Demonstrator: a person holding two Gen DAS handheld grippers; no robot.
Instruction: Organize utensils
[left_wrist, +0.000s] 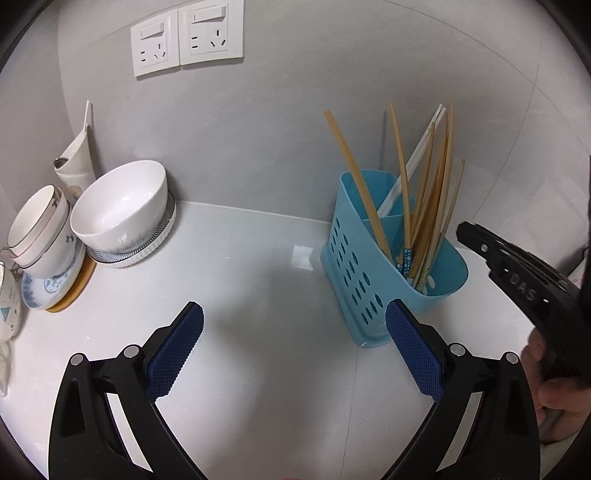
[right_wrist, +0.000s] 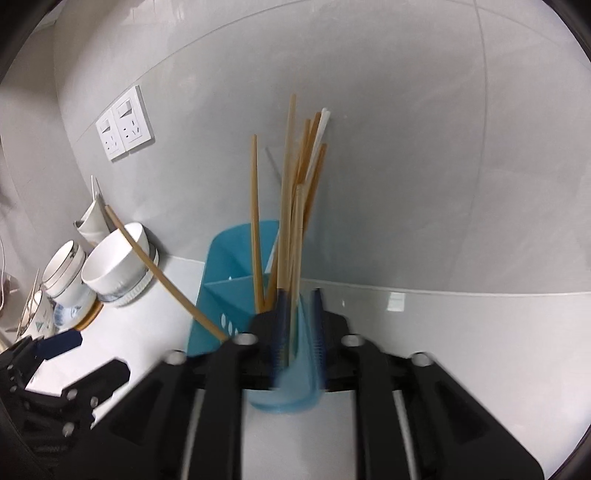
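A blue perforated utensil holder (left_wrist: 364, 275) stands on the white counter against the wall, with several bamboo chopsticks (left_wrist: 430, 206) and white ones in it. My left gripper (left_wrist: 294, 325) is open and empty, low over the counter just left of the holder. My right gripper (right_wrist: 299, 325) hangs directly above the near end of the holder (right_wrist: 221, 280), its jaws nearly closed around a bamboo chopstick (right_wrist: 293, 258) that stands among the others; motion blur hides the contact. The right gripper's body (left_wrist: 517, 277) shows at the right of the left wrist view.
Stacked white bowls (left_wrist: 118, 210) and plates (left_wrist: 48, 280) sit at the left against the wall, with a white cup (left_wrist: 75, 162) behind. Two wall sockets (left_wrist: 186, 37) are above. One chopstick (right_wrist: 162, 277) leans far left out of the holder.
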